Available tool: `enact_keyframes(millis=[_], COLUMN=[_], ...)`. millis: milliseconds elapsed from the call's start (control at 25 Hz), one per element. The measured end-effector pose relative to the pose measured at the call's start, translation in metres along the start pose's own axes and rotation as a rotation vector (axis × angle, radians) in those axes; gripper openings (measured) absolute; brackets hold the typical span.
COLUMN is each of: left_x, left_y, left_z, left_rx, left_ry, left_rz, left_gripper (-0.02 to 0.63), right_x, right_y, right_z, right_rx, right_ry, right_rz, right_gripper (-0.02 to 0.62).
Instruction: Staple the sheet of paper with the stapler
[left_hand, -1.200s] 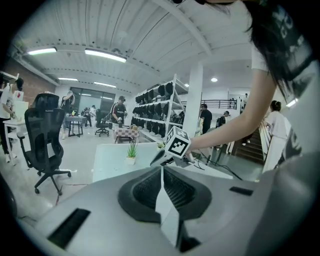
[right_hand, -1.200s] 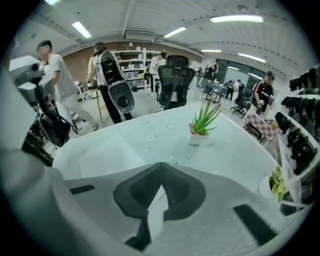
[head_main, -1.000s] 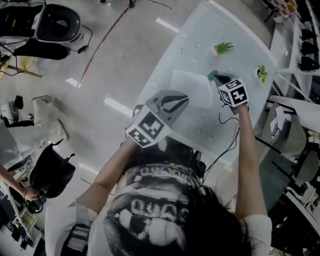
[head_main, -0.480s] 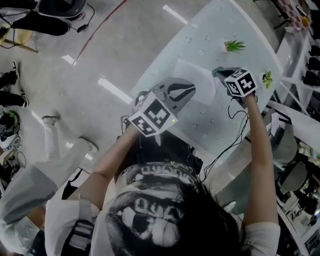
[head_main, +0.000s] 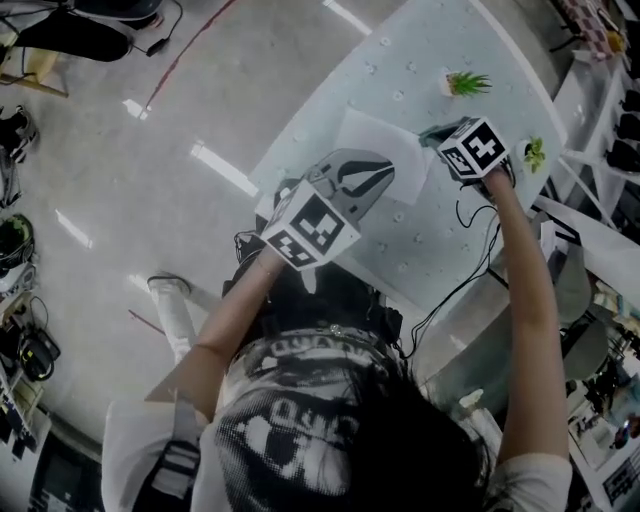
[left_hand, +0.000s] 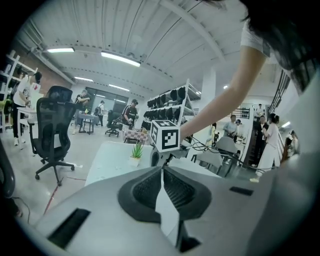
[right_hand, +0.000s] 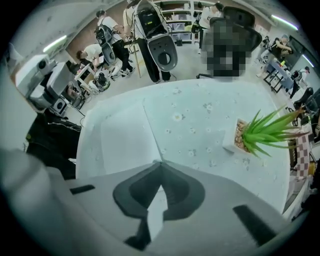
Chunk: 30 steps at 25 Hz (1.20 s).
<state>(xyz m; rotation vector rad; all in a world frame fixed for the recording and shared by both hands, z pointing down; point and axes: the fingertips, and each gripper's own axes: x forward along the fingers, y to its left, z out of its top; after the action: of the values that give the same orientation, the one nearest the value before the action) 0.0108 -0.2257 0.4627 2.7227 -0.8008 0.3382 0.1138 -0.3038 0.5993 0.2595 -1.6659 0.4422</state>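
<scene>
The white sheet of paper (head_main: 385, 150) lies flat on the pale table (head_main: 440, 230). My right gripper (right_hand: 161, 162) points straight down at the sheet's far right corner, shut, with nothing visible between its pads. Its marker cube (head_main: 468, 148) hides the tips in the head view. A dark teal object (head_main: 433, 133), possibly the stapler, pokes out beside that cube and is mostly hidden. My left gripper (head_main: 380, 172) hovers at the sheet's near left edge, pointing across the table. It is shut and holds nothing. The left gripper view shows the right gripper's cube (left_hand: 165, 135) just ahead.
A small potted plant (head_main: 465, 83) stands beyond the sheet, and another plant (head_main: 535, 152) sits near the table's right edge. A black cable (head_main: 465, 250) trails off the near edge. Chairs (left_hand: 52, 130), racks and people fill the room around the table.
My left gripper has drifted forward and a little lower, toward the sheet. The right gripper's cube has rolled while staying over the same corner. The head camera has shifted.
</scene>
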Motion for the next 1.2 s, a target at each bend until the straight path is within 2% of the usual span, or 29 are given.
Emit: enact_keyframes(millis=[160, 400, 800, 1040, 1200], left_x=[0.004, 0.004, -0.011, -0.014, -0.023], left_y=[0.003, 0.005, 0.004, 0.008, 0.007], left_z=[0.0, 0.005, 0.016, 0.014, 0.011], left_rx=[-0.007, -0.005, -0.007, -0.012, -0.009], left_ry=[-0.009, -0.021, -0.036, -0.041, -0.029], left_rz=[0.005, 0.017, 0.037, 0.057, 0.064], left_gripper=[0.014, 0.014, 0.014, 0.014, 0.014], right_x=[0.001, 0.002, 0.002, 0.002, 0.002], right_y=[-0.001, 0.001, 0.001, -0.002, 0.0], right_z=[0.001, -0.001, -0.002, -0.001, -0.001], right_rx=[0.025, 0.036, 0.056, 0.096, 0.045], right_ry=[-0.013, 0.025, 0.052, 0.019, -0.018], right_rz=[0.006, 0.027, 0.009, 0.01, 0.017], right_gripper=[0.005, 0.005, 0.005, 0.005, 0.005])
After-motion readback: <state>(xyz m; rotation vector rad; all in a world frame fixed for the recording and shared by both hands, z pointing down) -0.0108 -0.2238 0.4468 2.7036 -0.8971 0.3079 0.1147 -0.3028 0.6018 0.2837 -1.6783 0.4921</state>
